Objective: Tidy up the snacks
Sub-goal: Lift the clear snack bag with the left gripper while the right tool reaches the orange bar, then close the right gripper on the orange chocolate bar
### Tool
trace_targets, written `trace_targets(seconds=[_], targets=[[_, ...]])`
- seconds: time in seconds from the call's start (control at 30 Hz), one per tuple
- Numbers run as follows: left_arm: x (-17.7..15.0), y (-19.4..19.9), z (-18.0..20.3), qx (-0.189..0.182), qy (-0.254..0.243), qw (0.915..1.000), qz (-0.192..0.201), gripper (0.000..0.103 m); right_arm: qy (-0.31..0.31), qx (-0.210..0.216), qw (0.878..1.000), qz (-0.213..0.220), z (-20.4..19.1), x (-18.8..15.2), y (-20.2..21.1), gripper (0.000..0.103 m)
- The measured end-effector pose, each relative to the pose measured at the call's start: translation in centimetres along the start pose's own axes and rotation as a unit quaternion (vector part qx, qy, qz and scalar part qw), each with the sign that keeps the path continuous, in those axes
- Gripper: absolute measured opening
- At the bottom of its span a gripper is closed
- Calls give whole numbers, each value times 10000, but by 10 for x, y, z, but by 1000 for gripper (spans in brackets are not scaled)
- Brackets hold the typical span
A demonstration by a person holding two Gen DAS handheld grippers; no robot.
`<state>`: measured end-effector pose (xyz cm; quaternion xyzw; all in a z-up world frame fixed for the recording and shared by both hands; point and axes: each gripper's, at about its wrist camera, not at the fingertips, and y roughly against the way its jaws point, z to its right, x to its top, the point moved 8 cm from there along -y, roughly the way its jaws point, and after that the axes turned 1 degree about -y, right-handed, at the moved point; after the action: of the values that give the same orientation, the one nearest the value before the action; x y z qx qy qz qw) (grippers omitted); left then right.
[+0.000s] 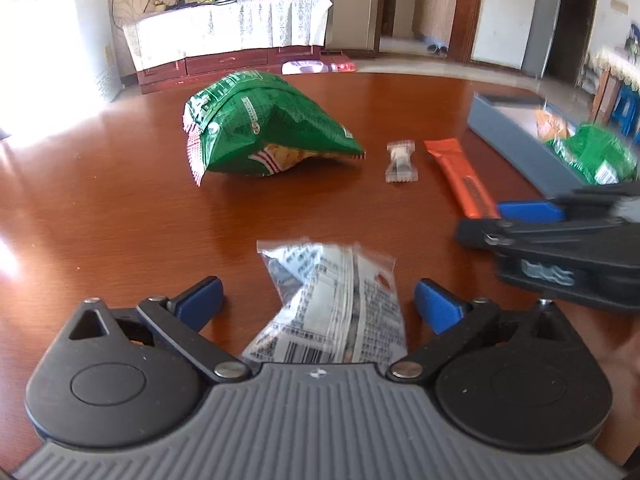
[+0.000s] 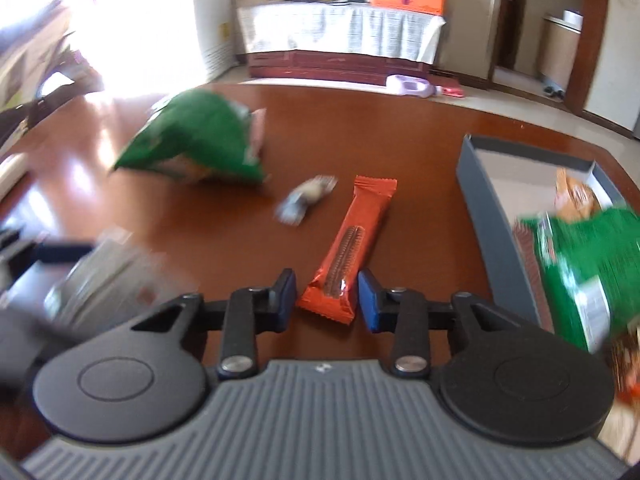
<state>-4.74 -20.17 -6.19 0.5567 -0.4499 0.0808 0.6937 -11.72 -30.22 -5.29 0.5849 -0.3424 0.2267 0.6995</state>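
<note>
The left gripper [image 1: 318,300] holds its blue fingers [image 1: 202,300] spread wide on either side of a clear packet [image 1: 332,304], with neither pad touching it; the packet lies on the wooden table [image 1: 120,208]. The right gripper [image 2: 327,298] has its fingers [image 2: 370,300] narrowly apart, flanking the near end of an orange bar [image 2: 352,240] with a small gap on each side — apparently lined up for a grasp. A grey tray [image 2: 492,216] at the right edge already holds a green packet [image 2: 580,264] and an orange one [image 2: 576,196], so it appears to be the collection point. A green bag [image 1: 264,124] and a small wrapped candy [image 1: 401,160] lie between, still loose. Only the right view shows the bar between the pads — the left view shows that gripper from the side, blurred.
</note>
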Motion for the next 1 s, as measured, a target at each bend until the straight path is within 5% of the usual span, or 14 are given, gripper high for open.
trace_targets(seconds=[0.13, 0.2, 0.4, 0.47, 0.53, 0.7, 0.83, 1.0], targets=[[-4, -2, -3, 8, 85, 10000, 39, 103, -49, 23, 10000, 2, 2, -11, 15, 39], [-4, -1, -4, 5, 86, 10000, 48, 103, 59, -251, 9997, -10, 3, -10, 15, 64], [-8, 1, -5, 9, 86, 10000, 15, 103, -175, -506, 9986, -52, 12, -2, 1, 75], [-11, 4, -4, 9, 94, 10000, 25, 103, 31, -496, 9988, -52, 10, 1, -2, 72], [-14, 6, -3, 28, 105, 9999, 103, 103, 102, -383, 9992, -36, 7, 1, 1, 22], [-14, 6, -4, -103, 156, 9997, 176, 103, 72, -93, 9999, -108, 12, -9, 16, 23], [-13, 9, 9, -130, -90, 9994, 299, 80, -39, 25, 9999, -94, 17, -21, 33, 23], [-10, 10, 16, -48, -83, 9996, 272, 76, -22, 79, 9999, -97, 20, -27, 36, 24]])
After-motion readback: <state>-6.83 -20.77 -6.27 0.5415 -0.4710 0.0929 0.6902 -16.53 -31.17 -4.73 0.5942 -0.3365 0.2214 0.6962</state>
